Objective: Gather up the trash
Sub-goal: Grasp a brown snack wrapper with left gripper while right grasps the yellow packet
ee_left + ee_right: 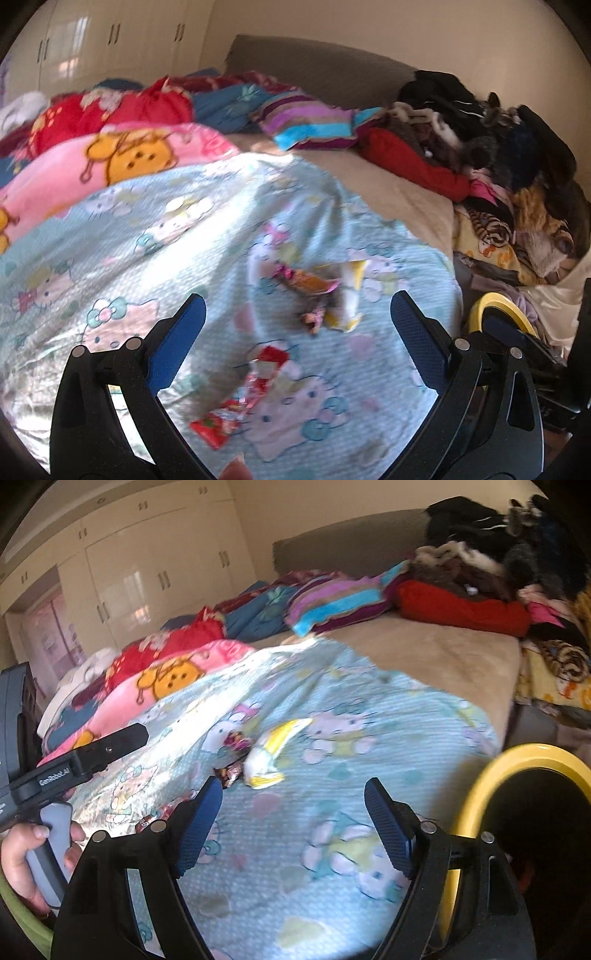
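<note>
Hovering left gripper (297, 308) and right gripper (293, 794) | jaws spread (empty) | tilted down over wrappers (314, 291)

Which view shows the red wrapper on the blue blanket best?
The left wrist view: the red wrapper lies whole between the open left gripper fingers. In the right wrist view only a sliver shows behind a finger of the right gripper.

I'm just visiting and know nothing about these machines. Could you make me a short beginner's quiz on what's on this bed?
1. True or false: the left tongs grip a wrapper.
2. What colour rims the bin beside the bed?
3. Nearest the left tongs is: A) red wrapper B) white-and-yellow wrapper C) striped pillow

Key: 1 false, they stand open and empty; 2 yellow; 3 A.
</note>
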The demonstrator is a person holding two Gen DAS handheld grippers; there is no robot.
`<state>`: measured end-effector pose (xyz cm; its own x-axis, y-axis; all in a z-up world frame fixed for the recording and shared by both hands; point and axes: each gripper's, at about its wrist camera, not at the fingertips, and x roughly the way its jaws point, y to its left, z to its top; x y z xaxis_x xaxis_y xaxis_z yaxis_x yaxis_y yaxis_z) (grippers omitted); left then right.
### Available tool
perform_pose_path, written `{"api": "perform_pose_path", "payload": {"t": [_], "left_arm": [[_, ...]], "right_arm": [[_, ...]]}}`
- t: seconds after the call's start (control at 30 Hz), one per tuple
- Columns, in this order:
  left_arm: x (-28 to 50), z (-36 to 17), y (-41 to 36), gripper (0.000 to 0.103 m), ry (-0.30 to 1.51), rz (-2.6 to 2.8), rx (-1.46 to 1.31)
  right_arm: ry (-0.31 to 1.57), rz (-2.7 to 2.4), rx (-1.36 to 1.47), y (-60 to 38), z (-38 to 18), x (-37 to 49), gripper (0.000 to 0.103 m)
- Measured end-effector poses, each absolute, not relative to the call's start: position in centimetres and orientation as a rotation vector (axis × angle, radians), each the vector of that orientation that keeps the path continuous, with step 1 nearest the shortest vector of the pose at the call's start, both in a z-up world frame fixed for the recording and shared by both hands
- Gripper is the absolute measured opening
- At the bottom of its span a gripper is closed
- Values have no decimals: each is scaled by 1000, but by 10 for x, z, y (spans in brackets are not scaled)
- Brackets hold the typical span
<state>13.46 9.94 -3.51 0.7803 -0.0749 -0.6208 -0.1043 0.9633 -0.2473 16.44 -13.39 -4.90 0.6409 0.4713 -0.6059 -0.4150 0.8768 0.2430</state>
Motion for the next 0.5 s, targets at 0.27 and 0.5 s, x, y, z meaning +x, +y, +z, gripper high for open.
{"api": "perform_pose_path", "payload": {"t": [0.27, 0.5], "left_arm": [[146, -64, 129, 60, 763, -18, -376], [167, -86, 128, 51, 837, -84, -425]], "right_arm": [[802, 581, 84, -89, -75, 206, 67], [893, 614, 122, -69, -98, 240, 50]]}}
